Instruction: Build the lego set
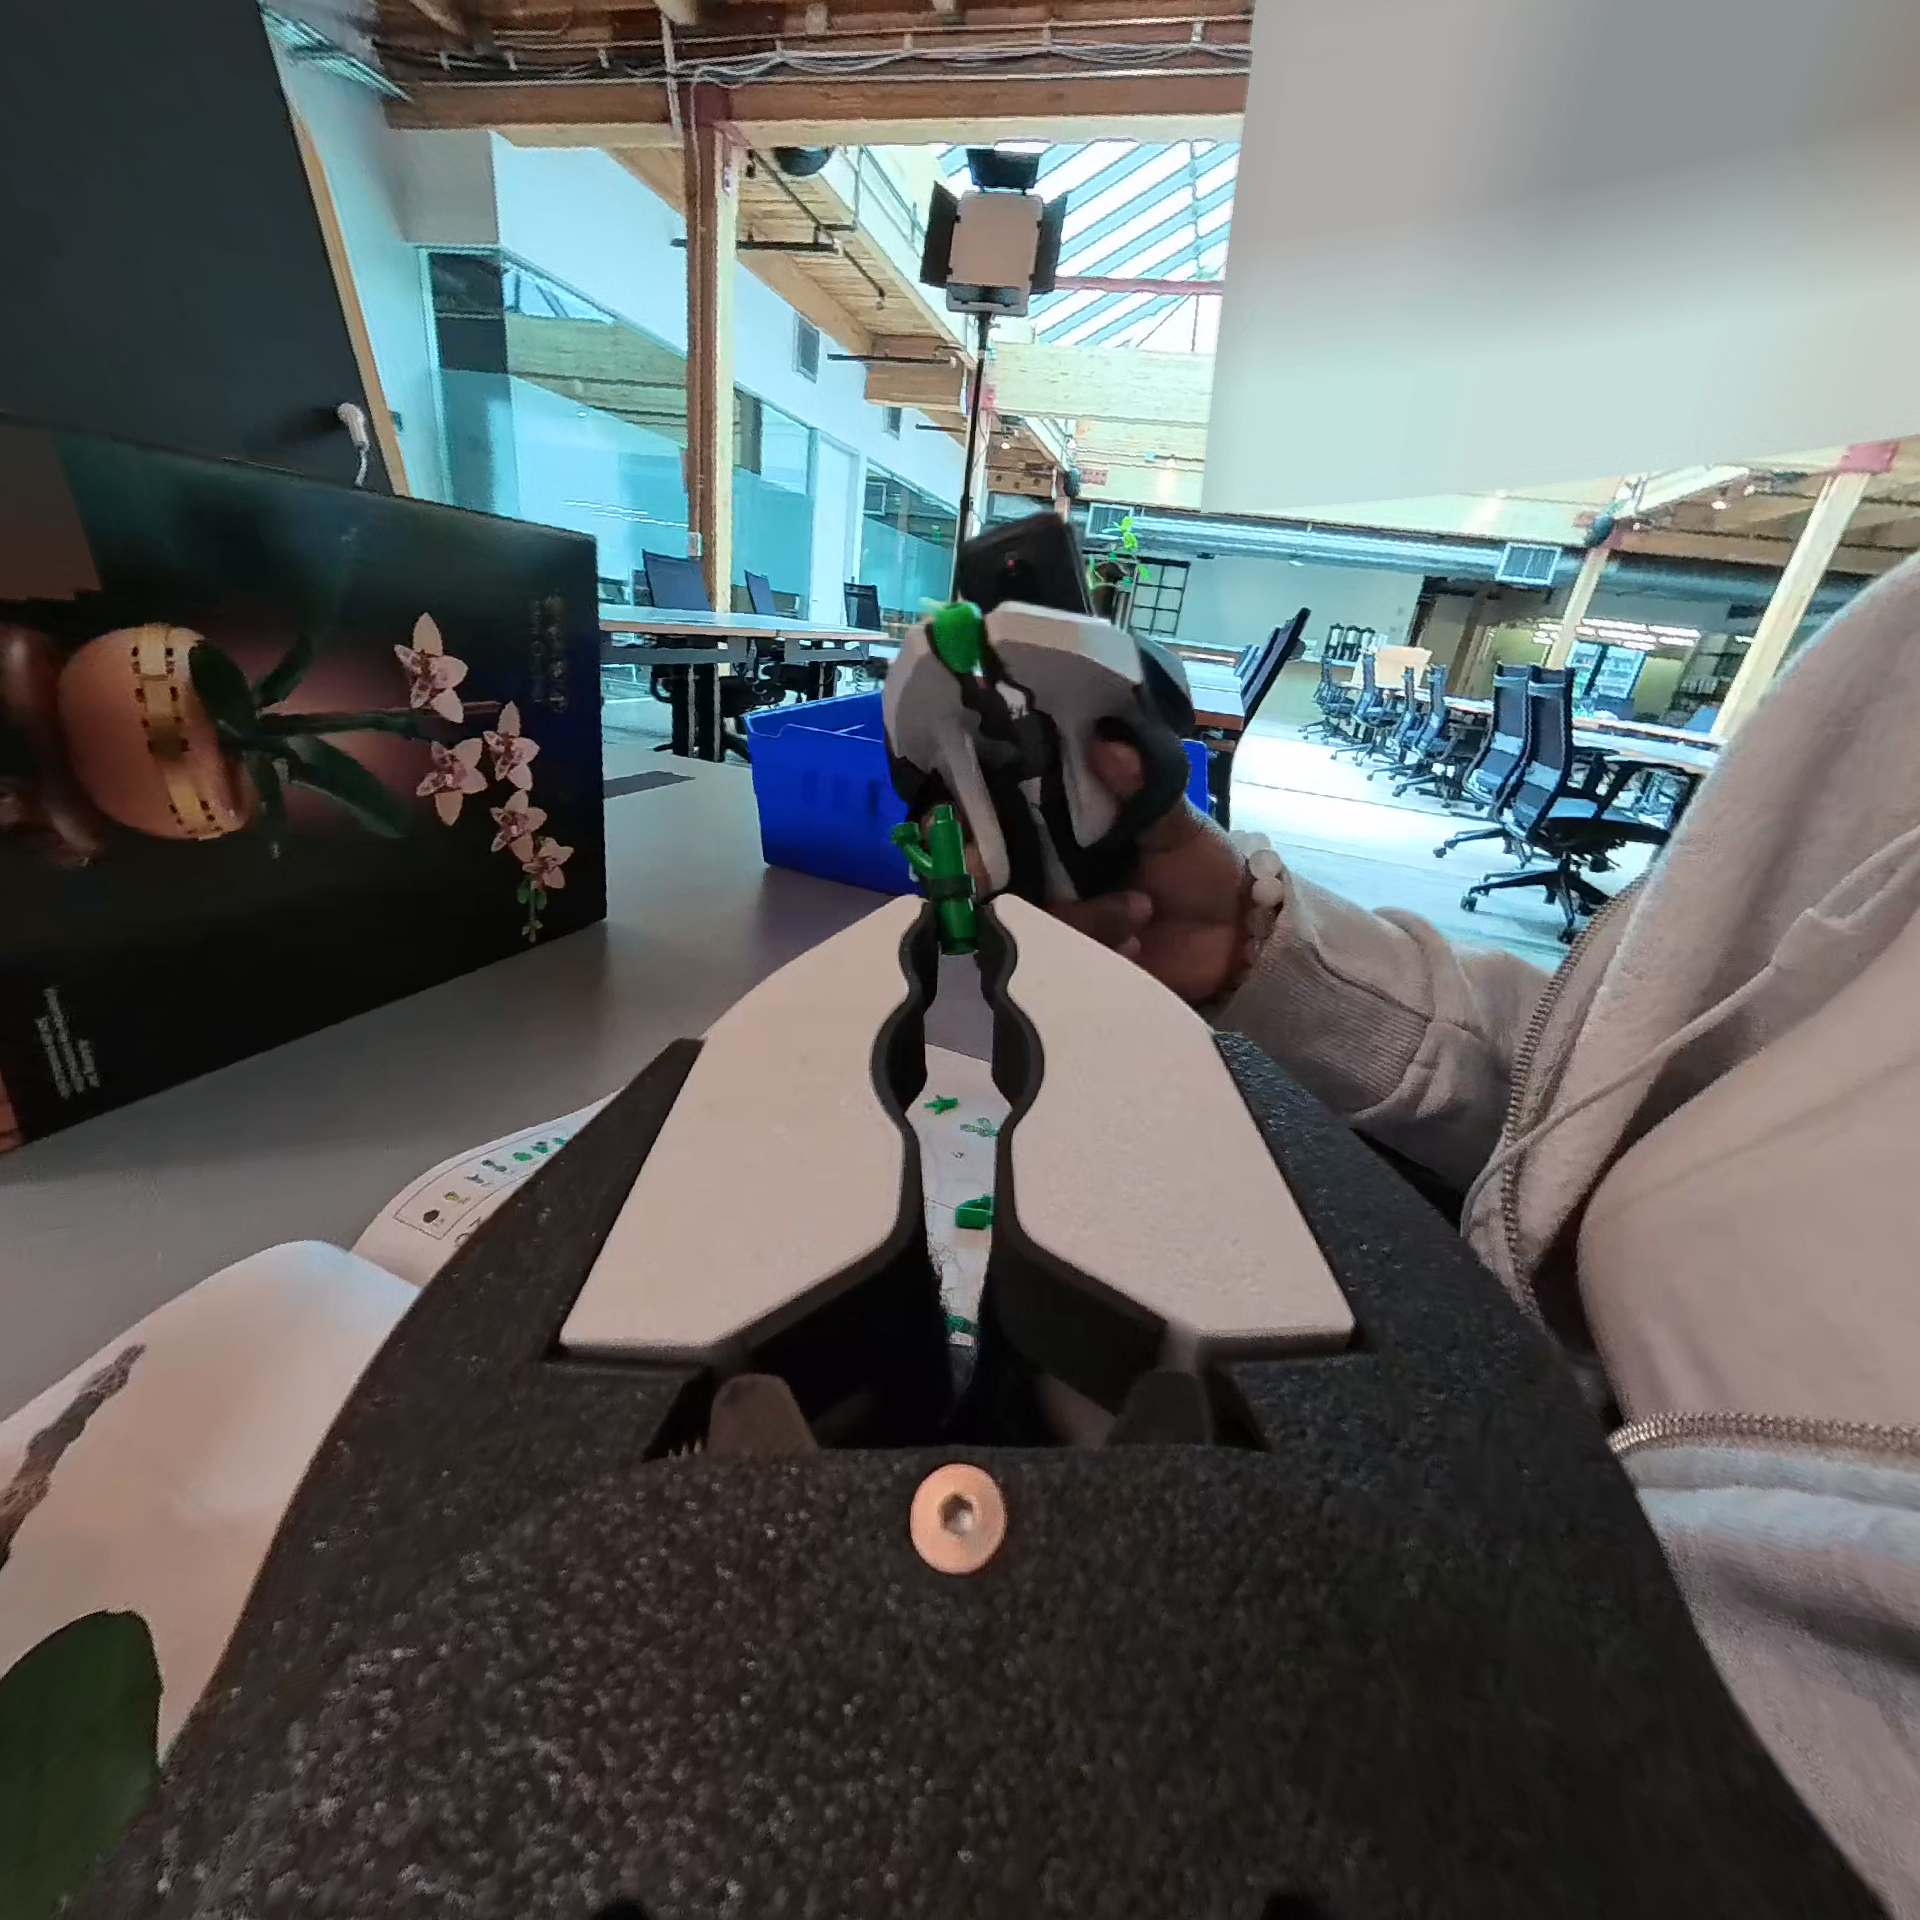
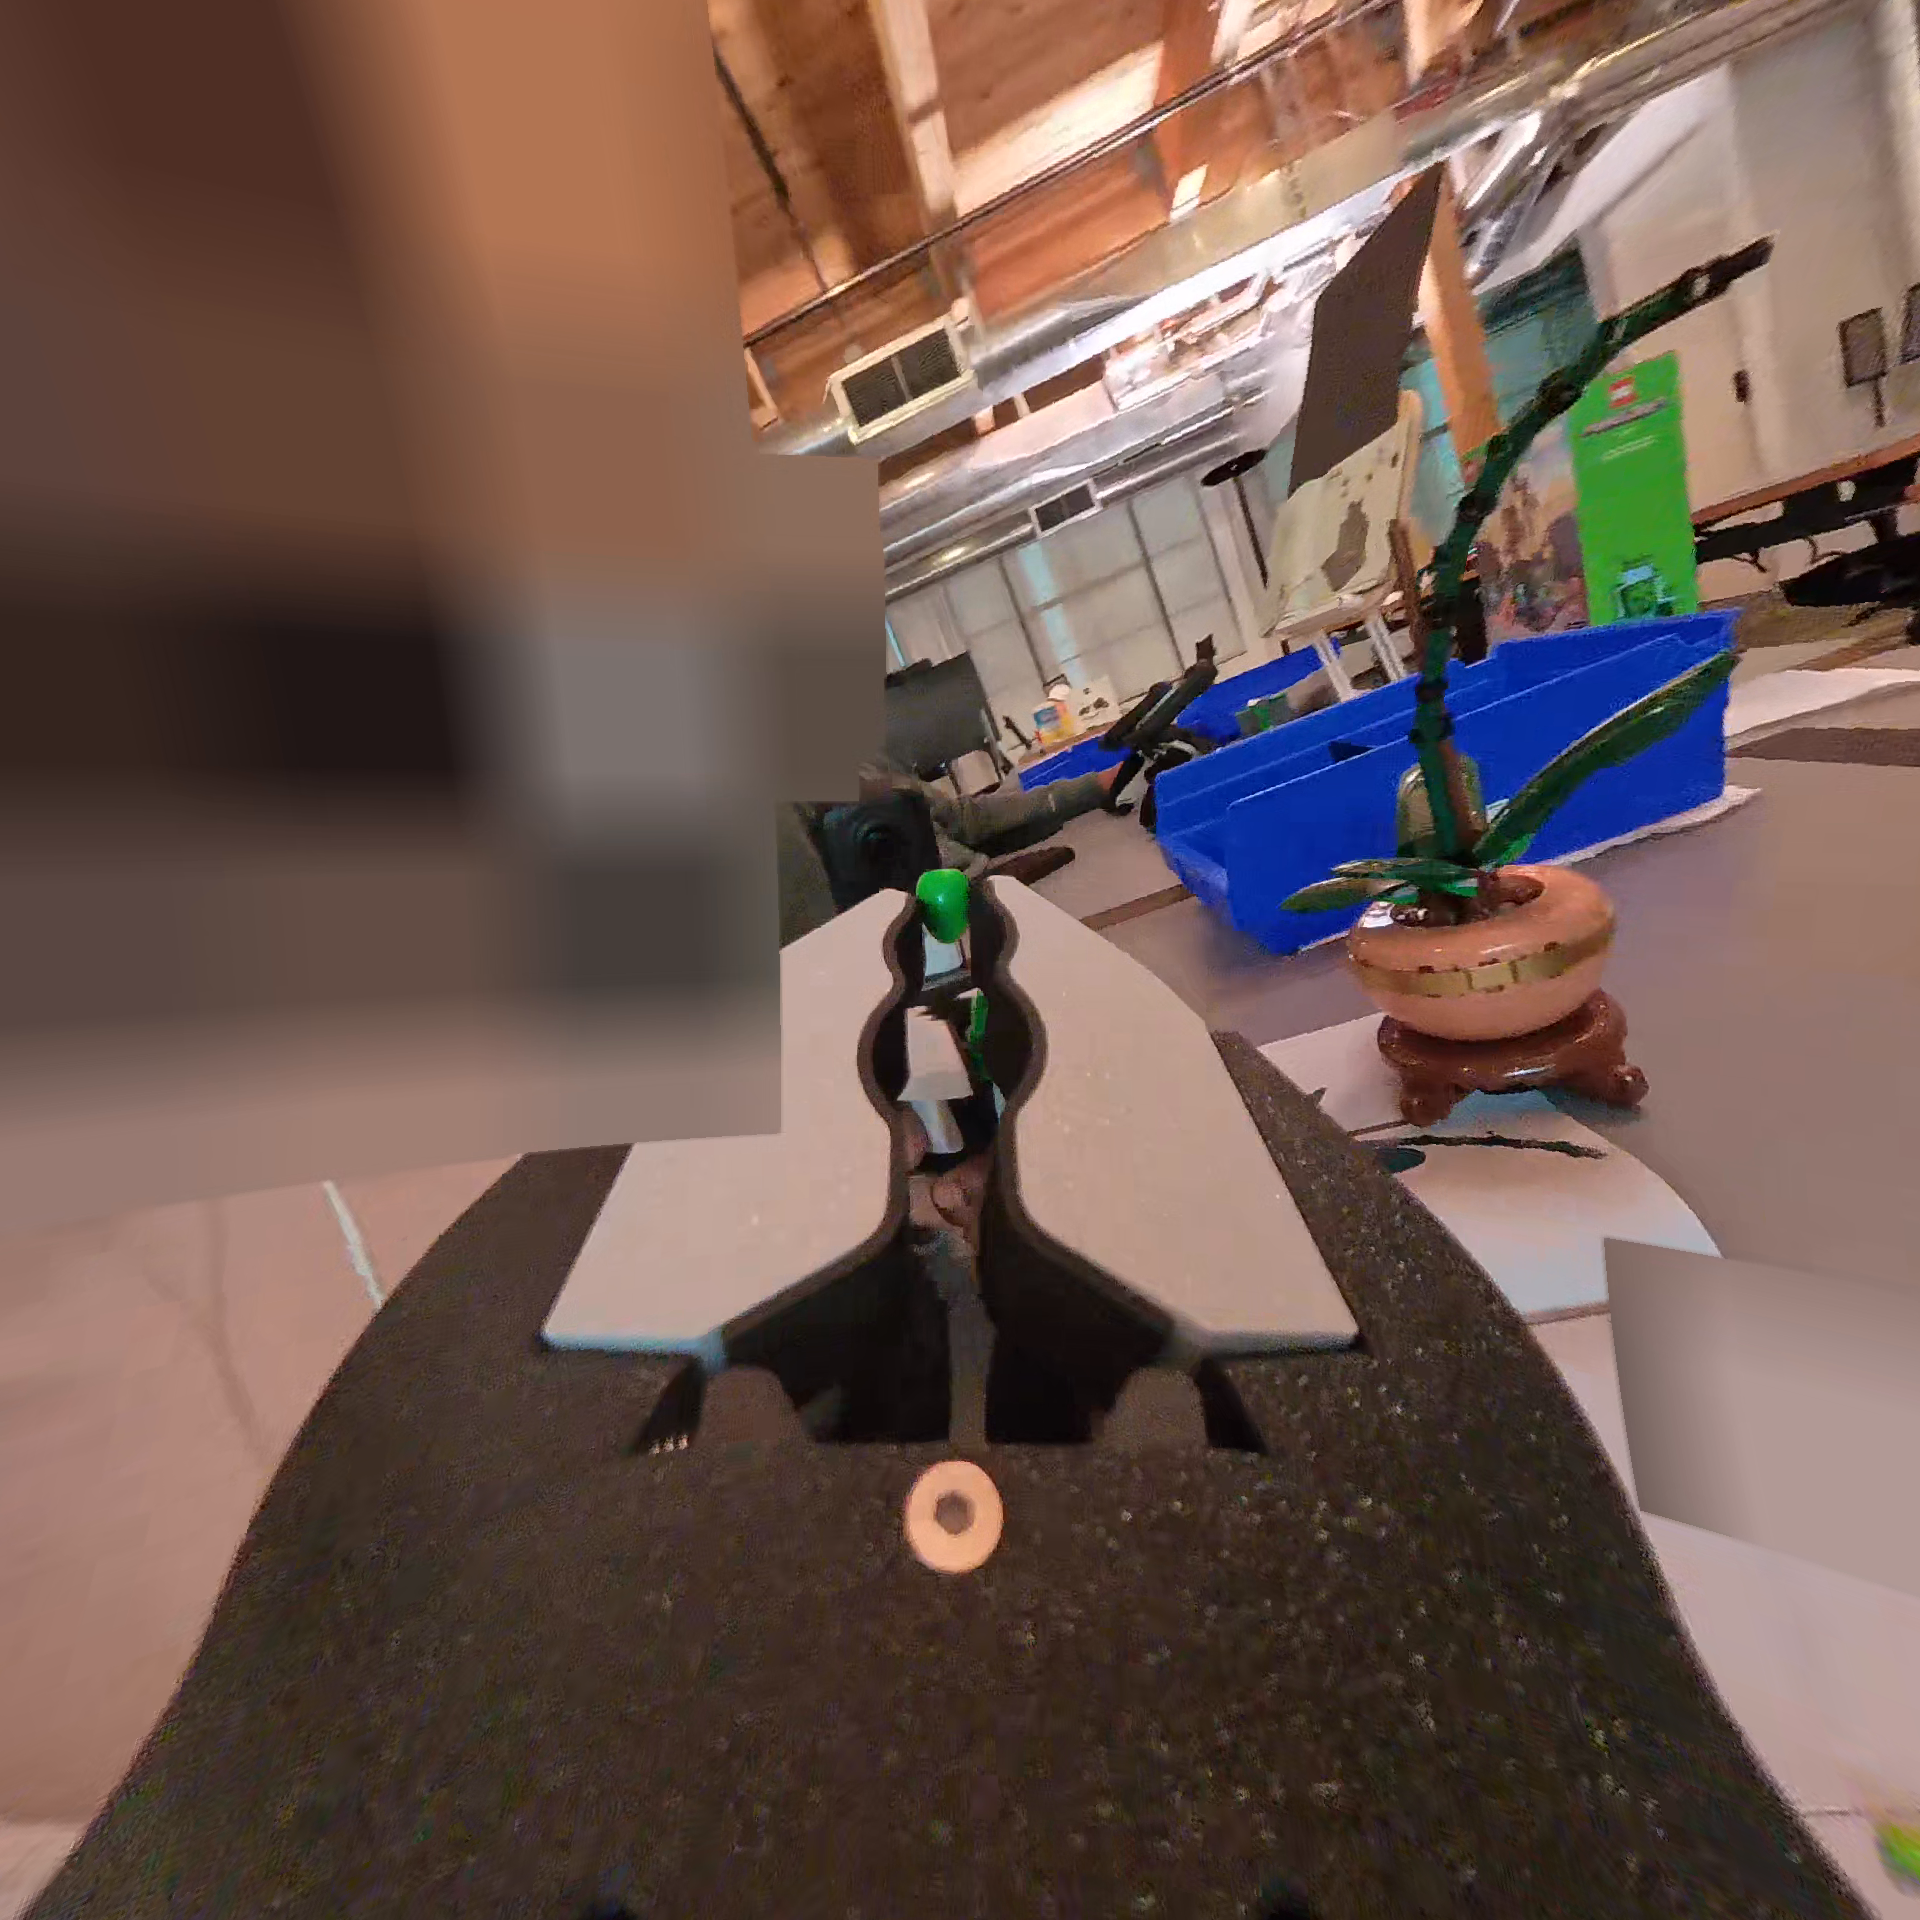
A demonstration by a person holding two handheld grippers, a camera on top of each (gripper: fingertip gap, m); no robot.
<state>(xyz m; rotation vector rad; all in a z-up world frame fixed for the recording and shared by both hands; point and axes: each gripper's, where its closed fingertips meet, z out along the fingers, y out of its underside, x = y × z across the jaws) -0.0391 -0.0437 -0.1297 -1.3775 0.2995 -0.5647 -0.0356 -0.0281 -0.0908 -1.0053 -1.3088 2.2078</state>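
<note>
My left gripper (image 1: 954, 914) is shut on a green lego stem piece (image 1: 943, 875) that stands upright out of its tips. My right gripper (image 2: 943, 914) is shut on a small bright green bud piece (image 2: 941, 902); in the left wrist view it (image 1: 961, 644) hangs just above the stem, with the bud (image 1: 956, 636) at its tips and a hand around its grip. The partly built orchid (image 2: 1475, 925), a tan pot on a brown base with dark green leaves and a tall curved stem, stands on the table at the right.
The set's dark box (image 1: 301, 748) stands at the left. The open instruction booklet (image 1: 436, 1216) lies under my left gripper with loose green pieces (image 1: 975, 1207) on it. Blue bins (image 2: 1455, 769) sit behind the orchid. A person's sleeve (image 1: 1558, 1039) fills the right.
</note>
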